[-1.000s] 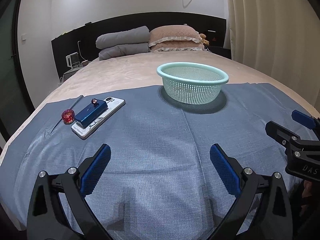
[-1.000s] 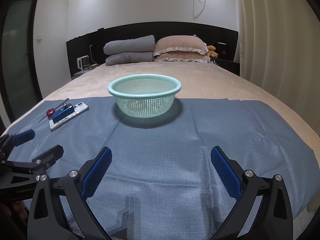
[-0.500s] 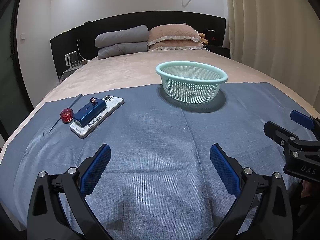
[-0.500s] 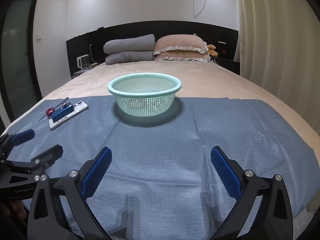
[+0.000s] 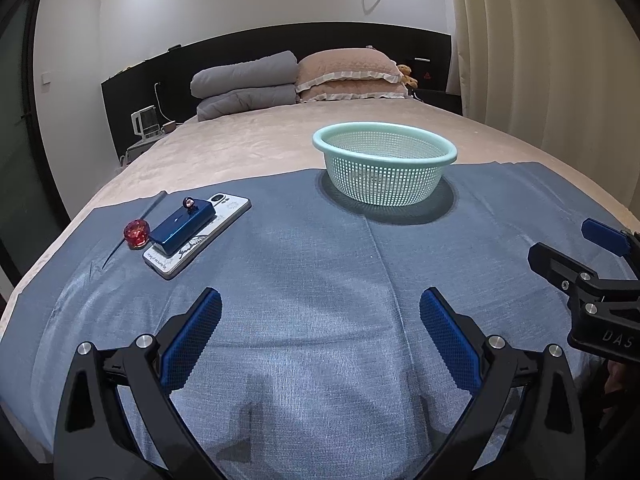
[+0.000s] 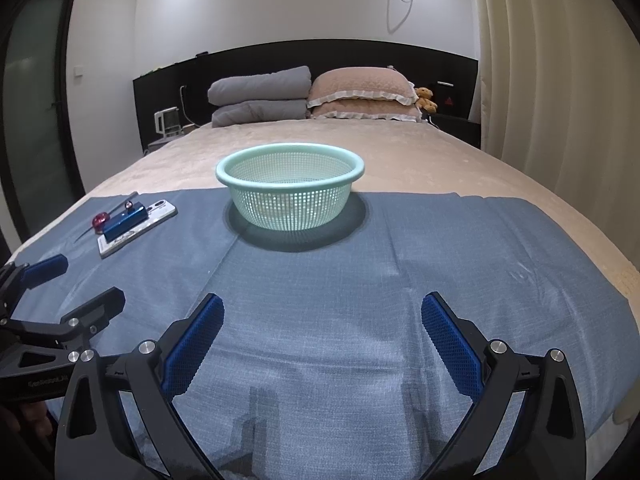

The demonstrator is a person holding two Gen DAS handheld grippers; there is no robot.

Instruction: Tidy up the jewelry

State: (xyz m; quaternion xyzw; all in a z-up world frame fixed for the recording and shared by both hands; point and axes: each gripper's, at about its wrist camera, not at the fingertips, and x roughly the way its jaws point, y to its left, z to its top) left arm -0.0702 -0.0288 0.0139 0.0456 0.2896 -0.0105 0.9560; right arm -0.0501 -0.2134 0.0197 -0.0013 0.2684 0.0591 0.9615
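Observation:
A mint-green mesh basket (image 5: 384, 164) stands on a blue cloth (image 5: 304, 280) on the bed; it also shows in the right wrist view (image 6: 290, 190). At the cloth's left, a red faceted bead (image 5: 136, 233) on a thin pin lies beside a blue box (image 5: 182, 227) with a small ring-like piece (image 5: 188, 202) on top, resting on a white phone (image 5: 198, 234). These also show in the right wrist view (image 6: 124, 220). My left gripper (image 5: 320, 334) and right gripper (image 6: 322, 334) are open and empty above the near cloth.
Grey folded blankets (image 5: 246, 84) and pink pillows (image 5: 348, 74) lie at the black headboard. A kettle (image 5: 143, 122) stands on a bedside stand at the left. Curtains (image 5: 540, 52) hang at the right. The cloth's left edge nears the bed edge.
Both views have shifted only slightly; the left gripper has crept a little forward and up. Nothing was taken hold of or moved.

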